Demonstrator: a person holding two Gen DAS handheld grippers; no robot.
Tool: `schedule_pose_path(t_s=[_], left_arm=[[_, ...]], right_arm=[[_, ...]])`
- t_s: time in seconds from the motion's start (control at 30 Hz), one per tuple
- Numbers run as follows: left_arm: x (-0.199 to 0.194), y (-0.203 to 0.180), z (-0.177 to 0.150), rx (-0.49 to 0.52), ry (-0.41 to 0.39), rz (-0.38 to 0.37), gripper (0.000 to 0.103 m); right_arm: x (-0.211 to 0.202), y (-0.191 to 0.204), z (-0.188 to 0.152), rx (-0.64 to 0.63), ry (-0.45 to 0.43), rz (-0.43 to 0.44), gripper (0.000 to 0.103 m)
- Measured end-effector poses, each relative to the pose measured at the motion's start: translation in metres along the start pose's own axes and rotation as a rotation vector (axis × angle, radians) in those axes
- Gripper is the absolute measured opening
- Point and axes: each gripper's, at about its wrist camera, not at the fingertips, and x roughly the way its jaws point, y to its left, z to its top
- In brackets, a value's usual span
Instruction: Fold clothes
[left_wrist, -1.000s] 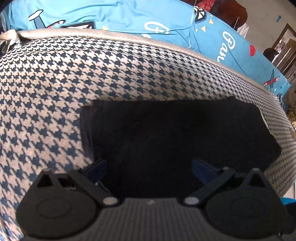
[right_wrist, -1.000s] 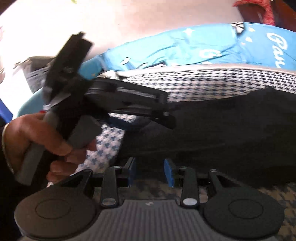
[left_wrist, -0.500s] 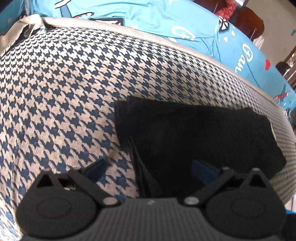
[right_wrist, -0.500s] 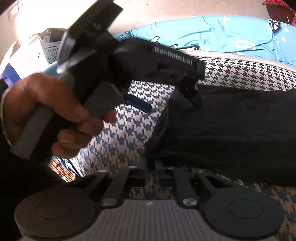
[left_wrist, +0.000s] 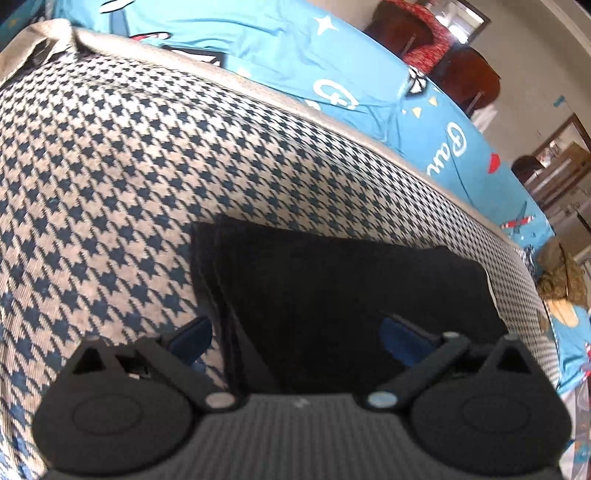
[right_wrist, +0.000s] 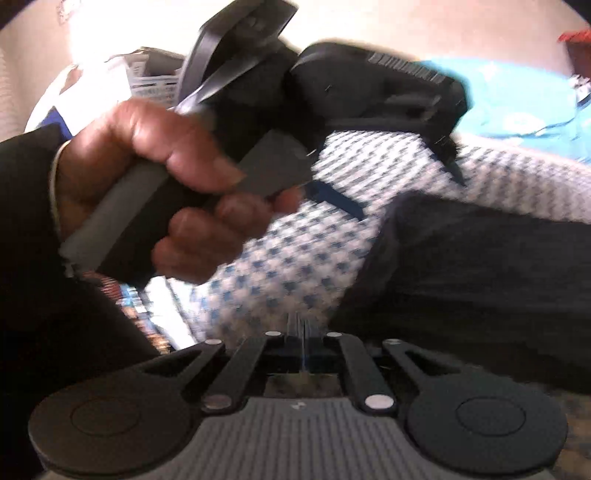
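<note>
I hold a pair of tongs in each hand over a houndstooth cushion (left_wrist: 110, 177) patterned in navy and cream. A black garment (left_wrist: 351, 302), already folded into a neat layered rectangle, lies flat on that cushion, towards its near right part. My left tongs (left_wrist: 295, 339) are spread wide and released, gripping nothing; their blue fingertips (left_wrist: 192, 336) straddle the garment's left edge, one over the cushion, the other over the cloth. My right tongs (right_wrist: 303, 332) have just been closing and are now clenched together with nothing between them, sitting just near the garment's near left corner. A bright blue printed sheet (left_wrist: 332, 66) lies beyond the cushion. My left hand (right_wrist: 162, 184) grips its handle. I judge the fold nearly finished; next I would need to press or square the stacked edges, or lift the bundle aside
</note>
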Motion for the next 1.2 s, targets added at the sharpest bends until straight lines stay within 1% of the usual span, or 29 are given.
schedule_pose_path(t_s=[0.07, 0.17, 0.3, 0.4, 0.53, 0.63, 0.7, 0.8, 0.83, 0.9, 1.03, 1.13, 1.17, 1.2], left_arm=[[0.0, -0.003, 0.0, 0.006, -0.003, -0.005, 0.103], [0.0, -0.004, -0.001, 0.003, -0.005, -0.014, 0.103], [0.008, -0.003, -0.003, 0.015, 0.019, 0.003, 0.103], [0.015, -0.003, -0.004, 0.02, 0.047, -0.006, 0.103], [0.023, -0.005, -0.007, 0.022, 0.085, -0.034, 0.103], [0.025, -0.007, -0.008, 0.032, 0.092, -0.051, 0.103], [0.027, -0.006, -0.008, 0.029, 0.095, -0.064, 0.103], [0.036, 0.0, -0.008, -0.001, 0.127, -0.05, 0.103], [0.037, 0.001, -0.009, 0.0, 0.126, -0.05, 0.103], [0.038, 0.002, -0.01, 0.005, 0.123, -0.049, 0.103], [0.036, 0.002, -0.013, 0.018, 0.114, -0.057, 0.103], [0.034, 0.003, -0.013, 0.016, 0.113, -0.058, 0.103], [0.033, 0.005, -0.013, 0.011, 0.112, -0.058, 0.103], [0.031, 0.007, -0.013, 0.005, 0.112, -0.058, 0.103]], right_arm=[[-0.004, -0.01, 0.0, 0.05, -0.01, -0.048, 0.006], [-0.002, -0.023, 0.002, 0.127, -0.02, -0.097, 0.006], [0.013, -0.021, 0.003, 0.148, -0.025, -0.117, 0.006], [0.028, -0.019, 0.002, 0.155, 0.011, -0.052, 0.006], [0.037, -0.015, 0.003, 0.136, -0.003, -0.024, 0.006], [0.04, -0.013, 0.003, 0.116, -0.011, -0.012, 0.006], [0.038, -0.006, 0.002, 0.07, -0.01, -0.01, 0.006], [0.035, 0.001, 0.001, 0.023, -0.007, -0.007, 0.007], [0.035, 0.002, 0.001, 0.011, -0.005, -0.006, 0.007], [0.028, 0.001, 0.002, 0.022, 0.006, 0.006, 0.007], [0.006, -0.009, -0.004, 0.108, 0.042, 0.002, 0.01], [-0.012, -0.013, -0.01, 0.132, 0.048, -0.053, 0.012], [-0.017, -0.013, -0.012, 0.114, 0.045, -0.077, 0.014], [-0.021, -0.012, -0.014, 0.089, 0.042, -0.108, 0.018]])
